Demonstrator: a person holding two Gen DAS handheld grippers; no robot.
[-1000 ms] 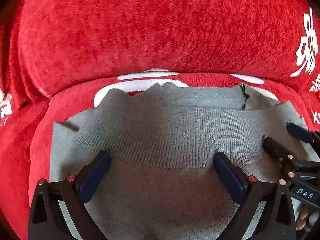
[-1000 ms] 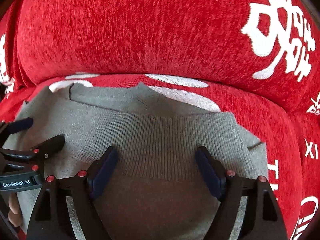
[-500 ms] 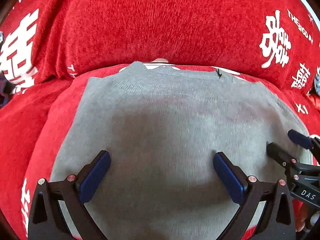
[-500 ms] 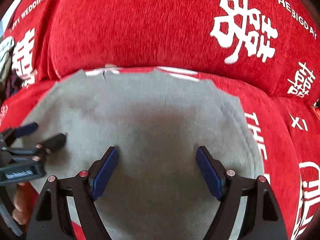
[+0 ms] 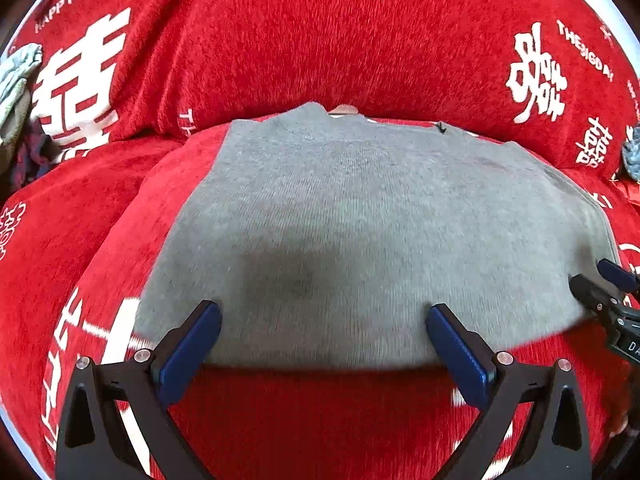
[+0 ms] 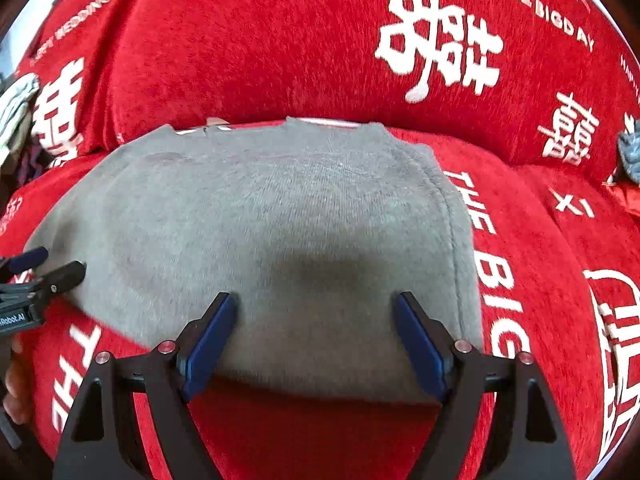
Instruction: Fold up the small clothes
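Left tool (image 5: pixel 322 344), black frame with blue pads: jaws wide, holding nothing, at lower frame over the near hem. Right tool (image 6: pixel 314 340): likewise wide and empty. Folded grey knit garment (image 5: pixel 360 220), mid-frame, flat on red plush sofa cover printed in white characters (image 5: pixel 320 420). Judgement: next fold wants both tools gripping the hem evenly. Upper left, bundled cloth (image 5: pixel 16 76), cut off, unidentifiable; layers beneath the garment hidden.

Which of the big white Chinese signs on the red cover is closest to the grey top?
In the left wrist view, the left sign, by the grey top's left corner. The right sign sits higher on the red cover.
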